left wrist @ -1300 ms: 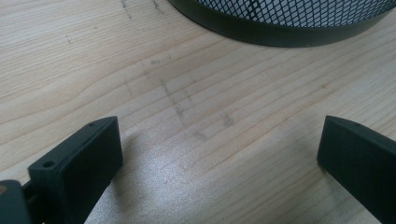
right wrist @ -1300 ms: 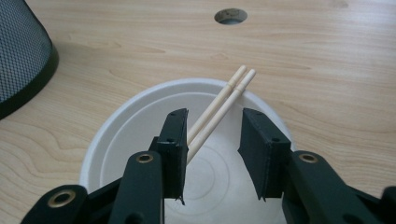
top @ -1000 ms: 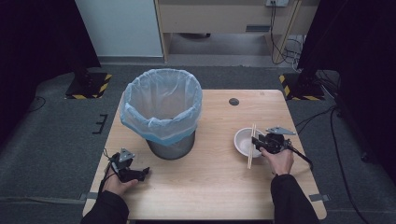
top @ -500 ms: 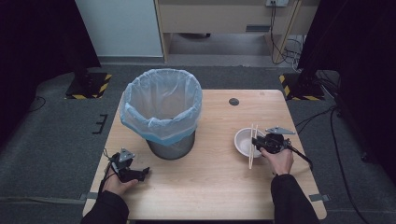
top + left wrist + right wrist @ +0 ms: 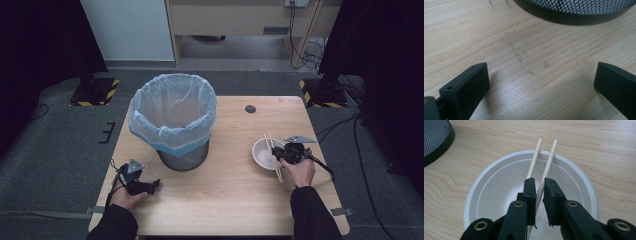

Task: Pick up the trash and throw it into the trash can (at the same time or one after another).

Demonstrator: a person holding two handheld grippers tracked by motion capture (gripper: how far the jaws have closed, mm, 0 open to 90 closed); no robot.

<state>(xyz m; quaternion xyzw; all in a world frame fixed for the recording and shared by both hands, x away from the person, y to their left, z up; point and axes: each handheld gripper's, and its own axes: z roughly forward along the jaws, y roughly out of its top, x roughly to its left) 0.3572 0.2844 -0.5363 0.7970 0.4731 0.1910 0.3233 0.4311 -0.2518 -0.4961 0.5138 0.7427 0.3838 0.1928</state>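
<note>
Pinching slim wooden chopsticks (image 5: 544, 172) over round bowl (image 5: 499, 185)

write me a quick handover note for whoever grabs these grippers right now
Right gripper: jaws have just been closing around the pair of pale wooden chopsticks, which lie across the rim of the white round bowl. They look pinched, though the gap is narrow and hard to read.
Left gripper: open, idle low over the light wooden table, near the base of the black mesh bin with the blue liner.
Done: chopsticks grasped, not yet lifted.
Left: probably carry the chopsticks, then the bowl, to the bin.
</note>
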